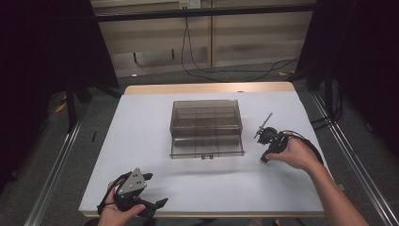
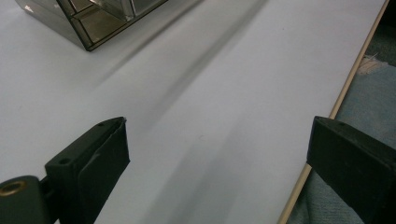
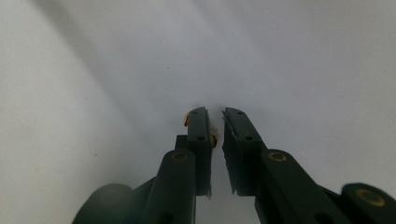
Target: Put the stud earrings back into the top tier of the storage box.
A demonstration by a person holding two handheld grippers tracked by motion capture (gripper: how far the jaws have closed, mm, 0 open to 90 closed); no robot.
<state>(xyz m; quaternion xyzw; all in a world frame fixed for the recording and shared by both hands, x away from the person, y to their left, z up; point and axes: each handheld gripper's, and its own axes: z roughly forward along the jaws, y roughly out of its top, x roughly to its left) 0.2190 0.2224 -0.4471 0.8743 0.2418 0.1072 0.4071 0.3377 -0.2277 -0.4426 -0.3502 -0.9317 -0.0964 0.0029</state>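
Right gripper view: right gripper (image 3: 215, 114) nrly closed on small orange-tan bit (image 3: 187, 117).

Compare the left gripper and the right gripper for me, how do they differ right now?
The left gripper has its jaws spread wide with nothing between them; the right gripper is nearly closed on a small orange-tan thing. The left sits at the table's near edge, the right beside the clear compartment box. Both are black.

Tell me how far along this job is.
Done: the compartment box lies open in the middle of the table. In hand: the right gripper, tips down on the table, is nearly shut on a small orange-tan piece. Left: carrying it to the box, seemingly; the left gripper waits open.
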